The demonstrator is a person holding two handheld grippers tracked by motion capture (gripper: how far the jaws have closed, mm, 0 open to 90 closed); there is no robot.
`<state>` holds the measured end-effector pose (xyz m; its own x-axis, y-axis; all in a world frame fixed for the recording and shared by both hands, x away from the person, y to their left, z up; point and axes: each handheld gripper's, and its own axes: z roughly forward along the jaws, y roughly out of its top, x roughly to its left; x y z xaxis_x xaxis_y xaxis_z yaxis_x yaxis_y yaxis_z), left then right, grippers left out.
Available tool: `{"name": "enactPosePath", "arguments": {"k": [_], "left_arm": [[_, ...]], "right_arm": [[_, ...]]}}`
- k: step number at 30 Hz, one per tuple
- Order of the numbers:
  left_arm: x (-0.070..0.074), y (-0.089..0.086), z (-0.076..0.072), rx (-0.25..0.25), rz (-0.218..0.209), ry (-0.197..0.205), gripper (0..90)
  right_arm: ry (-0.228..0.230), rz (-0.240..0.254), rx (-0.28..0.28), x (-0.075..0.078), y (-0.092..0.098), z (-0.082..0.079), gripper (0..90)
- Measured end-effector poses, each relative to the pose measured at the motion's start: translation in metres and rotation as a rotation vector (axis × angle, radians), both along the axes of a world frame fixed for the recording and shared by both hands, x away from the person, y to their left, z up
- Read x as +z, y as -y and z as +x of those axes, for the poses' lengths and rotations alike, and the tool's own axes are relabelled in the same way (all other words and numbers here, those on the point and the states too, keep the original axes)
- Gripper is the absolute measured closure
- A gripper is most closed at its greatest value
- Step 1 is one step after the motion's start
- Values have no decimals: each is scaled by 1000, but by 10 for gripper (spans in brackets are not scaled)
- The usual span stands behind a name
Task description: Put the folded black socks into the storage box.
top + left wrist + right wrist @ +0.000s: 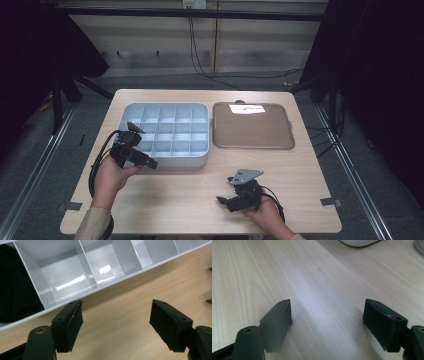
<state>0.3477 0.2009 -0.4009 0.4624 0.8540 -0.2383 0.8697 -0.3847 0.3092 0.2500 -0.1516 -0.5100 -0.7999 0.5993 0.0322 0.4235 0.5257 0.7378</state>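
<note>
A person's left gripper [150, 163] hovers, jaws apart and empty, just beside the near-left corner of a pale grey compartment tray [200, 159] on a wooden table [190, 195]; the right gripper [221, 200], jaws likewise spread over bare wood, rests near the table's front edge, a brown tray [252, 131] beyond

On the table [190, 200], the compartment tray [165, 132] lies left of the flat tray [252, 127]
</note>
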Motion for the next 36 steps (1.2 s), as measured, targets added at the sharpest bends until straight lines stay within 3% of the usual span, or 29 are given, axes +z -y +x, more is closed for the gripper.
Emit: {"name": "enactPosePath", "arguments": {"k": [16, 36], "left_arm": [[1, 11, -13, -46, -15, 24, 258], [-24, 24, -23, -86, -39, 5, 256]], "right_arm": [[1, 2, 0, 0, 0, 0, 227], [0, 0, 0, 0, 0, 0, 227]]}}
